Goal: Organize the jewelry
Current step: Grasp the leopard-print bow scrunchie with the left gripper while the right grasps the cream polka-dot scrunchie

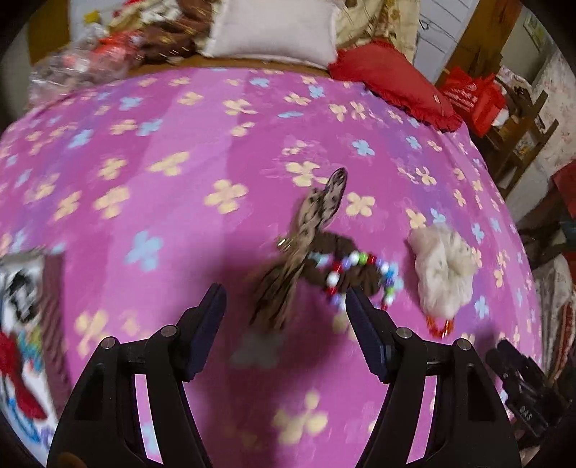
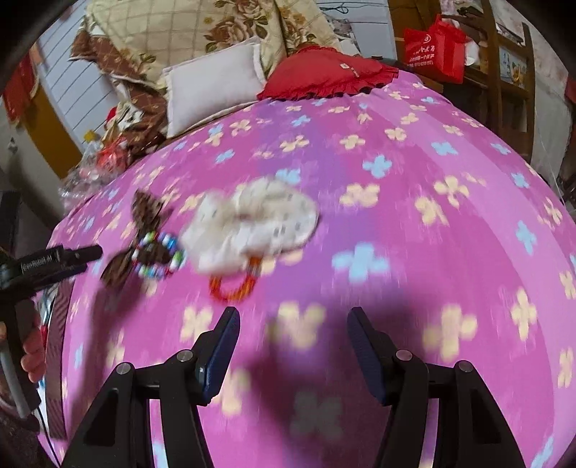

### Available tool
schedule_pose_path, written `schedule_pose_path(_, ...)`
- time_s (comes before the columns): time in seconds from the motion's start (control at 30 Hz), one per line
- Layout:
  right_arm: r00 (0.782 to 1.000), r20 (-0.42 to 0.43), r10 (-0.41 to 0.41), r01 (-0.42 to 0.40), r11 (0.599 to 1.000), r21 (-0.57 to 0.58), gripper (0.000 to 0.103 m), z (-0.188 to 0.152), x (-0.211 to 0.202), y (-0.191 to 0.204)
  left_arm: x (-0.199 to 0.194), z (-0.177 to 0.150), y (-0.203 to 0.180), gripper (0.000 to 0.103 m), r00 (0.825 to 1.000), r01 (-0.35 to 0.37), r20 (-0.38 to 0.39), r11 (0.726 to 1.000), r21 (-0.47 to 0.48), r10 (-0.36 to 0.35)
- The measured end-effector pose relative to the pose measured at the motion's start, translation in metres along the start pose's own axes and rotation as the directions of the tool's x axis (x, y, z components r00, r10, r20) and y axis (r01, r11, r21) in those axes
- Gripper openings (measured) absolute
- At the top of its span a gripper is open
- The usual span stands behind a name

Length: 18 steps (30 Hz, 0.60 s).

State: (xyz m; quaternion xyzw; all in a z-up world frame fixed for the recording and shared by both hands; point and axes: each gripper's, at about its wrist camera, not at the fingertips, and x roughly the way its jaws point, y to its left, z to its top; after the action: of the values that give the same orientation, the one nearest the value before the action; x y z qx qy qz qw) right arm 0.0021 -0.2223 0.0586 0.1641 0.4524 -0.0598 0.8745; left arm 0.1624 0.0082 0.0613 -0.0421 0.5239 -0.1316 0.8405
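Note:
On the pink flowered bedspread [image 1: 172, 223] lies a brown patterned hair bow [image 1: 309, 230] with a multicoloured bead bracelet [image 1: 360, 270] over its dark scrunchie part. To its right sits a cream fluffy scrunchie [image 1: 444, 268], and an orange-red bead bracelet [image 1: 440, 327] pokes out below it. My left gripper [image 1: 286, 298] hangs open just short of the bow, nothing between its fingers. The right wrist view shows the bow [image 2: 144, 230], the bead bracelet [image 2: 162, 255], the cream scrunchie [image 2: 252, 223] and the orange-red bracelet [image 2: 234, 284]. My right gripper [image 2: 293, 320] is open and empty, below the orange-red bracelet.
A white pillow [image 1: 273, 28], a red cushion [image 1: 392, 79] and folded quilts [image 2: 201, 32] lie at the head of the bed. A red bag [image 2: 435, 50] and wooden shelving [image 2: 504, 72] stand at the right. A printed box [image 1: 21, 324] lies at the bedspread's left edge.

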Motion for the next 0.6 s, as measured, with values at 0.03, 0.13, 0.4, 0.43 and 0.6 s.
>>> schedule_pose_path(0.03, 1.000, -0.003, 0.004, -0.004, 1.000, 0.009, 0.060, 0.009, 0.006, -0.002, 0.008, 0.008, 0.000, 0.069, 1.000, 0.010, -0.010, 1.000, -0.006, -0.010)
schedule_pose_path(0.13, 1.000, -0.013, 0.009, -0.008, 0.999, 0.033, 0.060, 0.033, 0.027, -0.006, 0.027, 0.025, 0.001, 0.069, 0.998, 0.045, -0.030, 0.999, -0.026, -0.046)
schedule_pose_path(0.4, 0.999, -0.049, 0.021, -0.018, 0.998, 0.068, 0.060, 0.064, 0.070, -0.007, 0.064, 0.042, -0.002, 0.057, 0.987, 0.116, -0.104, 0.993, -0.032, -0.119)
schedule_pose_path(0.43, 0.998, -0.052, 0.020, -0.017, 0.998, 0.063, 0.060, 0.066, 0.075, -0.006, 0.064, 0.041, -0.003, 0.042, 0.991, 0.087, -0.103, 0.996, -0.022, -0.088)
schedule_pose_path(0.6, 0.998, -0.058, 0.029, -0.028, 0.999, 0.027, 0.024, 0.069, 0.084, 0.007, 0.057, 0.033, 0.000, 0.025, 0.990, 0.086, -0.111, 0.995, -0.049, -0.091)
